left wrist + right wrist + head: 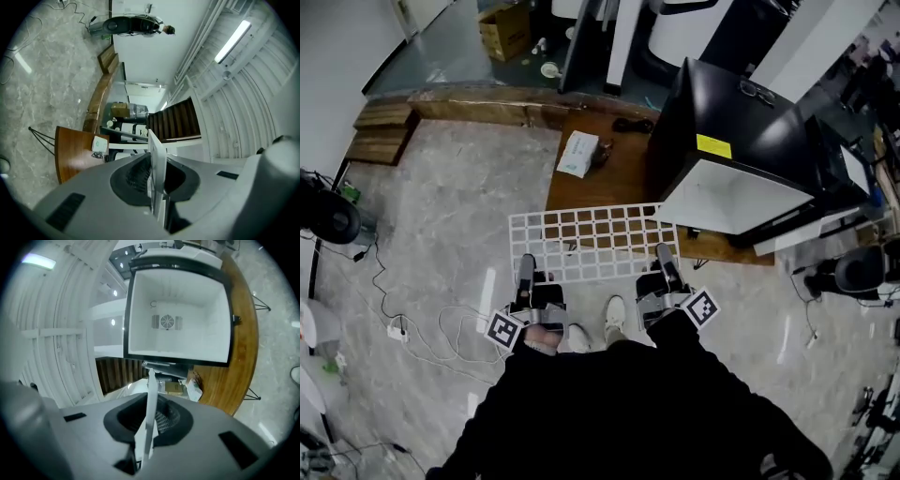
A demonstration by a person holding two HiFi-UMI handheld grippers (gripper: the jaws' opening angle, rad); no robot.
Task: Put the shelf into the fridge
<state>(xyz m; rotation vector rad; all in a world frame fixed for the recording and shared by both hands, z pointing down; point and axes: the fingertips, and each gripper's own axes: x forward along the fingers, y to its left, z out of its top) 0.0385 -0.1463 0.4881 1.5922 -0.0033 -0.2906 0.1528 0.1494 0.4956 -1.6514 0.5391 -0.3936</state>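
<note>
The shelf (595, 244), mid-frame in the head view, is a smooth white-coated wire grid. The fridge (750, 127) at upper right has a glossy black shell and a smooth white lining, on a brown wood table (609, 187). The floor (459, 234) at left looks like polished, veined grey stone catching light.

Logged shelf (595, 242) as white, open square-grid pattern. Noted fridge (741, 159) as black outside and white inside, with a yellow label (713, 146) on top. Recorded surface (609, 183) under fridge as warm brown wood grain, and floor (459, 216) left of fridge as pale grey with marbled veining. Marked box (577, 154) left of fridge as white with faint green print. Found black-and-white square markers on left gripper (527, 264) and right gripper (664, 253), with grey bodies. Put down sleeve (628, 403) as black.
</note>
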